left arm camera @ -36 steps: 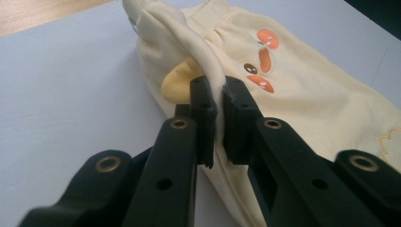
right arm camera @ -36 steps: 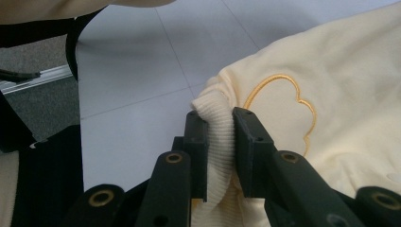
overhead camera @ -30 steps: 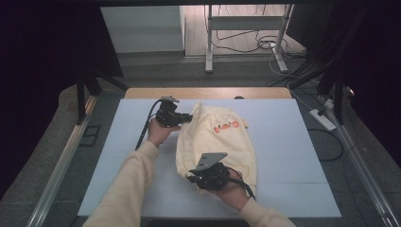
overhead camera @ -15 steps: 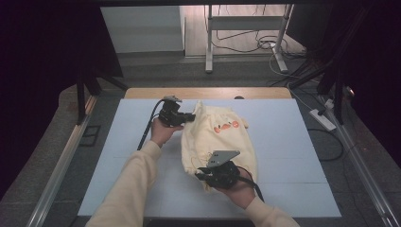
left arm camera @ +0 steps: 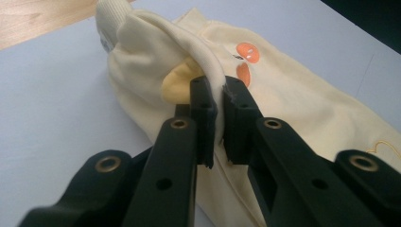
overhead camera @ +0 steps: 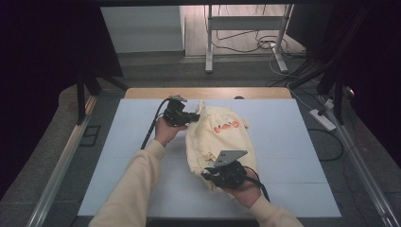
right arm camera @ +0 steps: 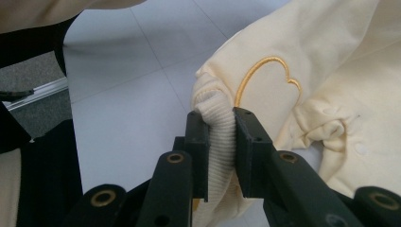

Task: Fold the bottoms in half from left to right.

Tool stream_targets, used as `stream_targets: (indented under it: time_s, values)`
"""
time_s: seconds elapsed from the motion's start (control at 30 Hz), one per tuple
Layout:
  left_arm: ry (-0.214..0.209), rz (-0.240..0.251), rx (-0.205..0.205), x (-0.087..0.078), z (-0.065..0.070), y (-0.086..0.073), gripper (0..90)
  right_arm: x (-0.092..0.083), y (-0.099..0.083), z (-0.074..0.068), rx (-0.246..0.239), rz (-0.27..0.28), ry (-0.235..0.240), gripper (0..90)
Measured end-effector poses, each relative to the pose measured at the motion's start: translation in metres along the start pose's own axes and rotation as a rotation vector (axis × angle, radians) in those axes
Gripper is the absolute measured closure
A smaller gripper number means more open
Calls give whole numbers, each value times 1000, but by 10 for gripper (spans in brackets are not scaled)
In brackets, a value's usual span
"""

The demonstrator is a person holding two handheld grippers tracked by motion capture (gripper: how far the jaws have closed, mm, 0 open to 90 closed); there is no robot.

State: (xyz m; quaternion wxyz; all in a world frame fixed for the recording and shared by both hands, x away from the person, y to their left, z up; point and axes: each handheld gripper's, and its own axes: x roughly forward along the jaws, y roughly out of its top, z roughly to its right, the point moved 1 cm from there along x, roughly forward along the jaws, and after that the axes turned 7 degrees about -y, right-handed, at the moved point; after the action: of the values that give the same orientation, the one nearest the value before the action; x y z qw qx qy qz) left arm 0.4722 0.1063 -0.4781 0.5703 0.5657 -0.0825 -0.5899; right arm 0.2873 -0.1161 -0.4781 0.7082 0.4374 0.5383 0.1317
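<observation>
The right gripper (overhead camera: 211, 176), clamped on the ribbed hem of the sweatshirt (overhead camera: 222, 137), has drifted toward the counter's (overhead camera: 293, 156) right edge; the left gripper (overhead camera: 195, 115) pinches cloth near the far edge, so the garment is being stretched.

A pale yellow sweatshirt (overhead camera: 222, 142) lies bunched lengthwise on the white table (overhead camera: 293, 142), running from the far side toward the near edge. Its fabric is soft and creased, folded over itself into a rounded bundle. Orange printed marks (left arm camera: 247, 53) sit on the upper, far part of it, and an orange outline shaped like a heart (right arm camera: 265, 78) is stitched near the ribbed hem. At the far end a thin fold of cloth is lifted off the table; at the near end the ribbed cuff (right arm camera: 218, 137) is raised too.
</observation>
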Motion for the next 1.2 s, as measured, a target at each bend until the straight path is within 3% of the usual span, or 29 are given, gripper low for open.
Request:
stream_targets:
  time_s: [1.2]
  values:
    - [-21,-14,33,21,18,19,832,-37,-19,14,41,29,-60,773]
